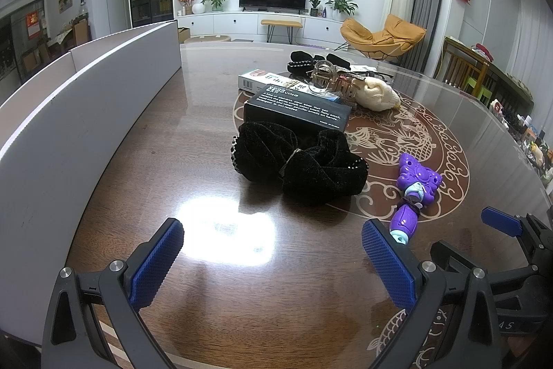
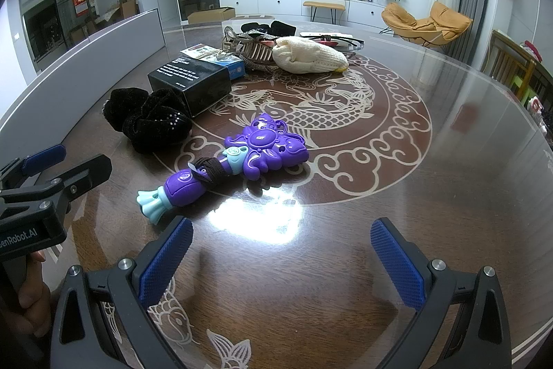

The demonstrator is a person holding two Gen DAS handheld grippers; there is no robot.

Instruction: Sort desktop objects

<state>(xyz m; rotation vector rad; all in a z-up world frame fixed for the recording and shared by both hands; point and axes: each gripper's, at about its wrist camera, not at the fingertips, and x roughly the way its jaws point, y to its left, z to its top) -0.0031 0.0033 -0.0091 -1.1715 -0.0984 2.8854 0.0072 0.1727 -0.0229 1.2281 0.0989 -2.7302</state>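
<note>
The velvet scrunchie (image 1: 297,168) lies mid-table (image 1: 172,144), touching the box (image 1: 297,113) behind it. The toy wand (image 1: 413,192) lies to its right, the tray (image 1: 86,99) along the left edge.

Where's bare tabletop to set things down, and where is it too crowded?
Free: the strip between the white box and the black scrunchie; the near edge in front of both open grippers, left gripper and right gripper; the table's right side beyond the purple toy wand. Crowded: the far pile around the black carton and hair claw.

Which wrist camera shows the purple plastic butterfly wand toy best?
The right wrist view: the purple plastic butterfly wand toy lies whole and unobstructed on the table. In the left wrist view, the left gripper's blue finger pad covers its handle end, and it sits off-centre.
</note>
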